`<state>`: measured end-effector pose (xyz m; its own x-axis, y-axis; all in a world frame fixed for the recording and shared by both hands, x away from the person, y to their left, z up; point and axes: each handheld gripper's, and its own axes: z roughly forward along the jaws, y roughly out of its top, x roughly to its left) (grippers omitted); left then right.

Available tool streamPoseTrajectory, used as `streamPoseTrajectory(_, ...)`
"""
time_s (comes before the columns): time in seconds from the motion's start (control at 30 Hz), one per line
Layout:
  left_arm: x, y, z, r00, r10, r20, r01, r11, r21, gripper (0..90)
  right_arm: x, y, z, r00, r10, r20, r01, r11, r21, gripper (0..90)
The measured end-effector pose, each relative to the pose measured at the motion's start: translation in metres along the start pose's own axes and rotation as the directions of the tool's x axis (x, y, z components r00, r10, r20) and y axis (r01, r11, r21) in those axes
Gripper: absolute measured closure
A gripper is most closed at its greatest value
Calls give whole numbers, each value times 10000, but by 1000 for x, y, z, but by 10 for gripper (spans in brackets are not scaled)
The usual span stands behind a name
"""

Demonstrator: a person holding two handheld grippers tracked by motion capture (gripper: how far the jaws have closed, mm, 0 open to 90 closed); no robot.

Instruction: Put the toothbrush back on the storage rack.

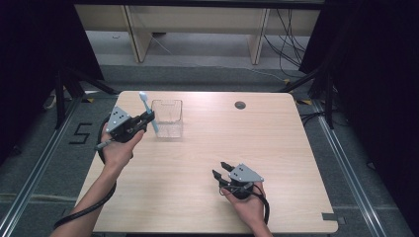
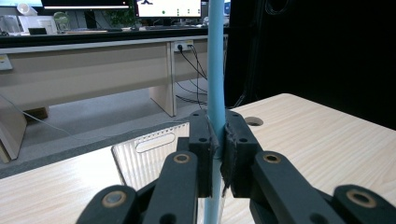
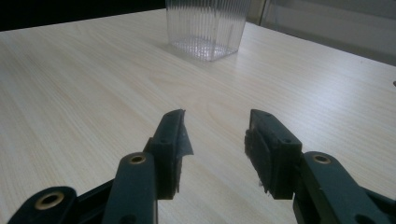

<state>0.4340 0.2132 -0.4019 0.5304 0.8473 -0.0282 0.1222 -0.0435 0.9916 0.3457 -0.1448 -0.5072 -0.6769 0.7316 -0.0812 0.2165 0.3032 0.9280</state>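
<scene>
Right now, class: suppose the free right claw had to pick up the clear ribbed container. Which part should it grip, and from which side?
Probably one upper wall of the container, from above: it stands upright with its top open, so one jaw can go inside and one outside. The right claw is open and empty. The slotted wall nearest the toothbrush is best avoided, since the left claw holds that close by.

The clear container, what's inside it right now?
The clear container looks empty through its ribbed walls. The blue toothbrush stands beside it, clamped in the left gripper; its lower end is hidden.
</scene>
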Motion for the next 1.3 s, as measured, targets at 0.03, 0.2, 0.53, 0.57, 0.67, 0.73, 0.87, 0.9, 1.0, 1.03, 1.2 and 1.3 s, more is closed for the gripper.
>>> streamPoseTrajectory(0.03, 1, 1, 0, 10000, 42, -18, -42, 10000, -6, 825, 0, 0, -1, 10000, 27, -27, -27, 10000, 68, 565)
streamPoseTrajectory(0.2, 2, 3, 3, 9999, 40, -103, -41, 9999, -97, 825, 0, 0, -1, 10000, 26, -19, -26, 10000, 49, 565)
streamPoseTrajectory(0.53, 6, 6, 9, 9997, 88, -238, -93, 9998, -196, 825, 0, 0, -2, 10000, 82, 21, -82, 9999, 67, 563)
streamPoseTrajectory(0.57, 6, 7, 10, 9996, 119, -242, -124, 9997, -204, 825, 0, 0, -1, 10000, 84, 21, -84, 9999, 71, 563)
streamPoseTrajectory(0.67, 8, 8, 13, 9997, 164, -197, -169, 9995, -280, 825, 0, 0, -1, 10000, 86, 13, -86, 9999, 76, 563)
streamPoseTrajectory(0.73, 9, 8, 14, 9996, 188, -224, -194, 9995, -261, 825, 0, 0, -1, 10000, 16, -39, -16, 10000, 77, 563)
streamPoseTrajectory(0.87, 11, 9, 17, 9994, 214, -289, -221, 9994, -256, 825, 0, 0, -1, 10000, 32, -42, -31, 9999, 100, 562)
streamPoseTrajectory(0.9, 11, 9, 18, 9993, 203, -309, -212, 9994, -289, 826, 0, 0, -1, 10000, 5, -36, -4, 10000, 97, 562)
streamPoseTrajectory(1.0, 12, 9, 20, 9992, 232, -325, -241, 9993, -270, 826, 0, 0, -1, 9999, 104, 6, -104, 9999, 130, 561)
streamPoseTrajectory(1.03, 12, 9, 20, 9992, 232, -331, -241, 9993, -276, 826, 0, 0, -1, 10000, 89, 13, -89, 9999, 136, 561)
streamPoseTrajectory(1.2, 14, 10, 23, 9989, 219, -407, -232, 9993, -308, 826, 0, 0, -1, 10000, 39, -30, -39, 9999, 98, 562)
streamPoseTrajectory(1.3, 16, 11, 24, 9987, 282, -423, -297, 9989, -351, 826, 1, 0, -1, 9999, 129, -19, -129, 9998, 116, 561)
